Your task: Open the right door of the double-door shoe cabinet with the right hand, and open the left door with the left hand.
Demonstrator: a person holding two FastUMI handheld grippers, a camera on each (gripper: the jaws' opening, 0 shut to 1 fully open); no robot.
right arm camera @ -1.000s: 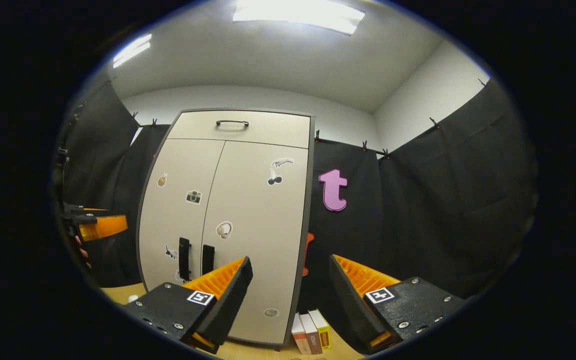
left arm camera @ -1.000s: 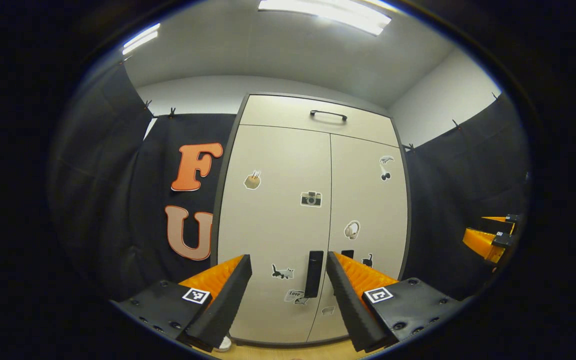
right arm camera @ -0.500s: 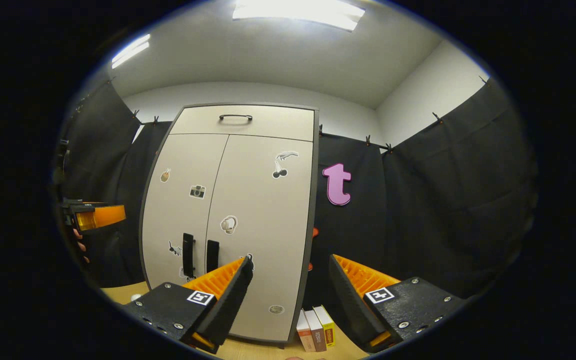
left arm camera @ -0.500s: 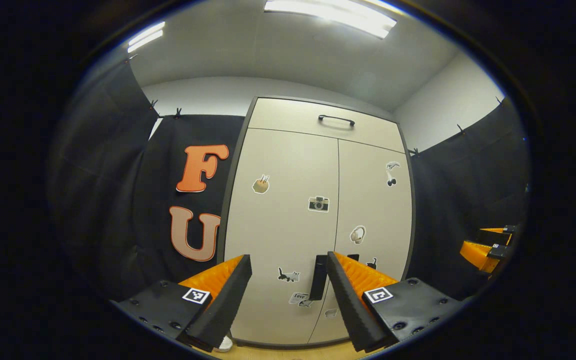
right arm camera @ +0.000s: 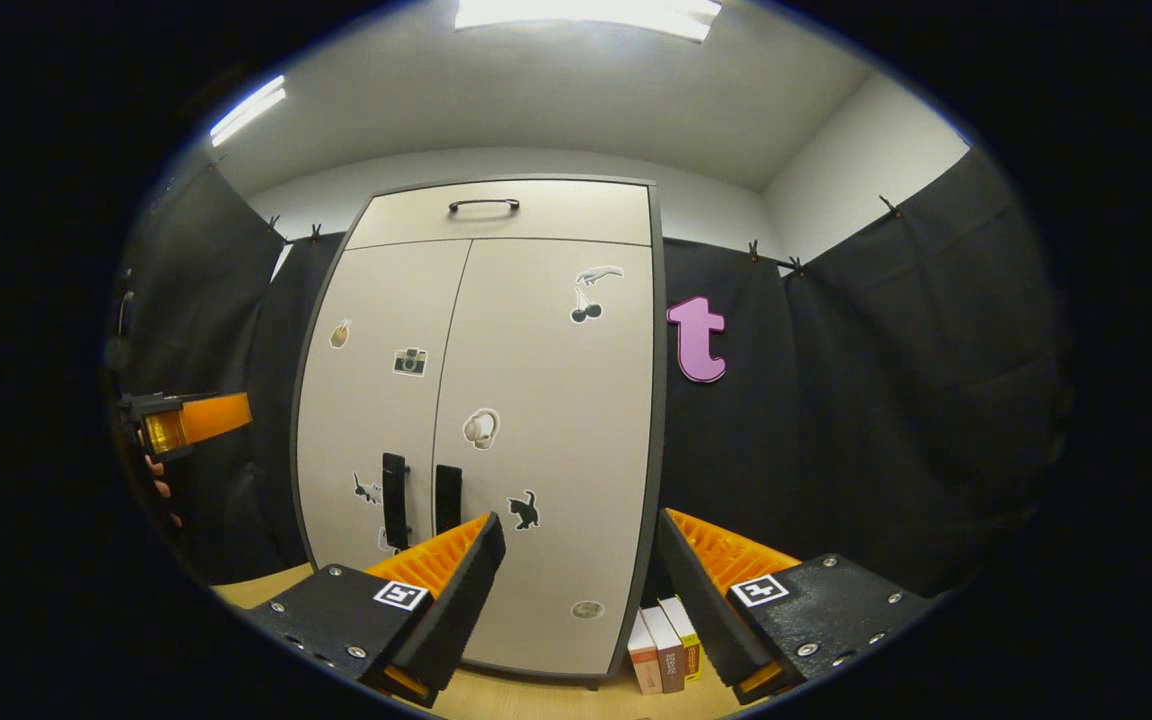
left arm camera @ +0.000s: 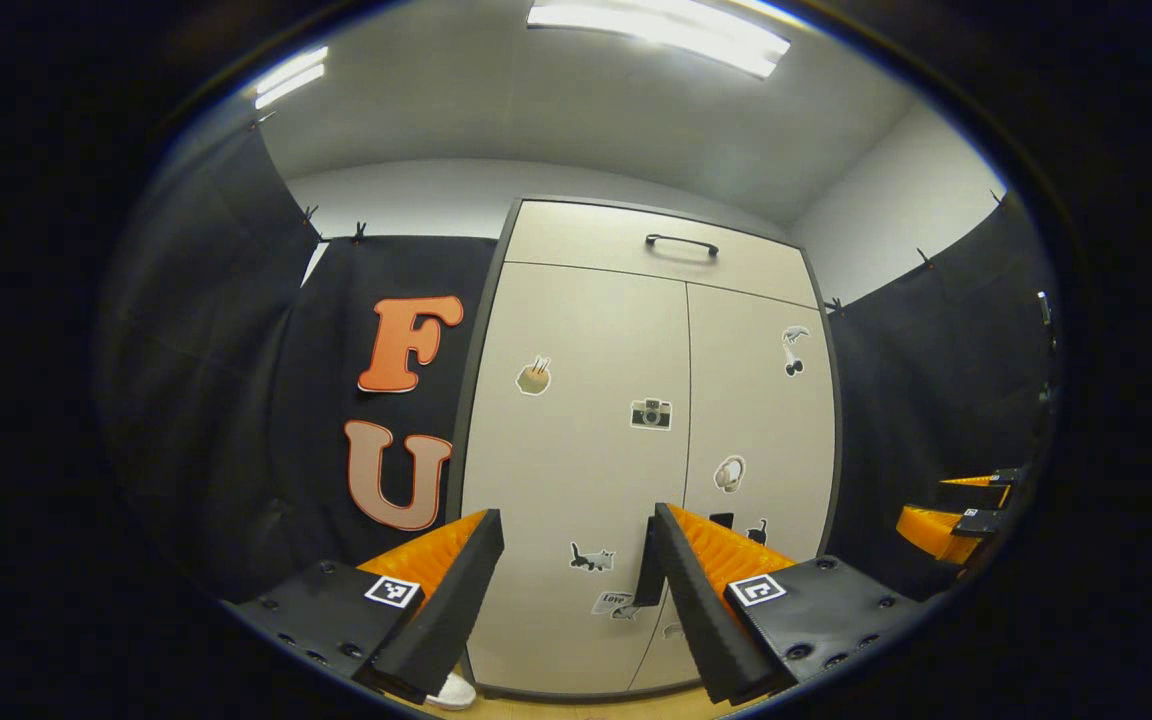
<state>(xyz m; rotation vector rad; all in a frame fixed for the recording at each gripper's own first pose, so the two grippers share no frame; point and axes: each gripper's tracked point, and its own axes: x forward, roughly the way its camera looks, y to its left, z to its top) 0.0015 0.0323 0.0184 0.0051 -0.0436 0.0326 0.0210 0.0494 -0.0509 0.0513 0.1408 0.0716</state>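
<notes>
1. One shoe cabinet (right arm camera: 496, 420) stands against the black cloth wall, with two flat, smooth, pale doors, both shut: the left door (left arm camera: 576, 440) and the right door (right arm camera: 551, 440).
2. Two dark, upright bar handles sit side by side at the seam: the left handle (right arm camera: 395, 500) and the right handle (right arm camera: 448, 497). A third, curved handle (right arm camera: 483, 204) sits on the top panel at 12 o'clock.
3. Several small stickers dot the doors, among them a camera sticker (left arm camera: 650, 413) and a cat sticker (right arm camera: 524, 510).
4. Three books (right arm camera: 664, 655) stand on the wooden floor at the cabinet's lower right corner.
5. The left gripper (left arm camera: 576, 560) points level at the left door, fingers spread wide and holding nothing; its right finger overlaps the left handle at 5 o'clock, contact unclear.
6. The right gripper (right arm camera: 581, 560) faces the right door's lower part, fingers wide apart and empty.
7. In the right gripper view, a hand (right arm camera: 158, 480) holds the other gripper at 9 o'clock.
</notes>
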